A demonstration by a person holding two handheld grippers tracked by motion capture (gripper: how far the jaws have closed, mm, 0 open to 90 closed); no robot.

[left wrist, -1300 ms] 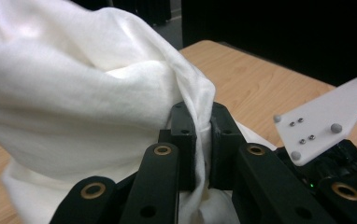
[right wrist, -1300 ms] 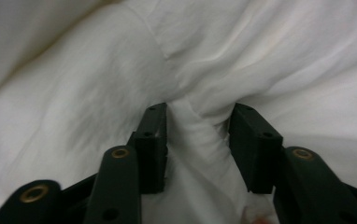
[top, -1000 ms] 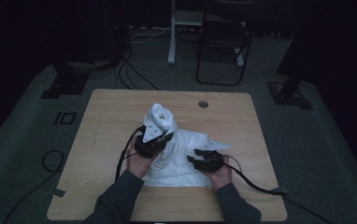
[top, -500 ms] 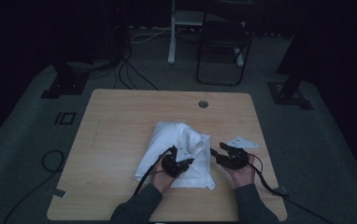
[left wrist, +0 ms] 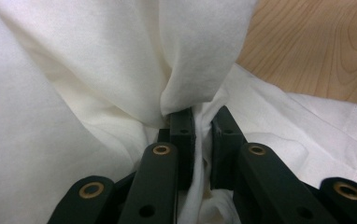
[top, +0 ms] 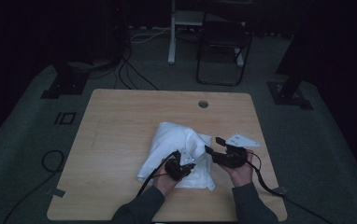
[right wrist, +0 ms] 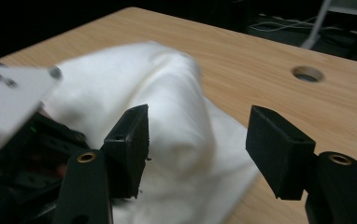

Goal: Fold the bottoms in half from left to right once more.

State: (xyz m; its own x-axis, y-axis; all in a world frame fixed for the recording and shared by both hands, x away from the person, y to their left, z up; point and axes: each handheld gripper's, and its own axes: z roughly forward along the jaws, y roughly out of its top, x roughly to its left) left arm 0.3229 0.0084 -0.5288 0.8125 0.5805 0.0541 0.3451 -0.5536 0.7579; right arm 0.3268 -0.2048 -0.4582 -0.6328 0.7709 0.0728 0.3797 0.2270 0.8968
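Note:
A crumpled white cloth (top: 174, 142) lies on the wooden table (top: 116, 121), front of centre. My left gripper (top: 184, 161) sits low on the cloth's near part, shut on a pinched fold (left wrist: 200, 93) that rises between its black pads (left wrist: 182, 135). My right gripper (top: 212, 148) hovers just right of the cloth, pointing left at it. Its jaws have just been opening, and in the right gripper view (right wrist: 200, 140) they stand wide apart. The cloth (right wrist: 167, 107) bulges behind the gap, and neither pad presses on it.
A round cable hole (top: 203, 103) is in the table's far right part. The left gripper's grey plate (right wrist: 8, 102) is close on the left in the right gripper view. A chair (top: 223, 42) and floor cables (top: 130, 70) lie beyond the table.
The left gripper came down and to the right with the cloth, and the raised bunch sank onto the table. The right gripper shifted right, off the cloth, and its jaws opened.

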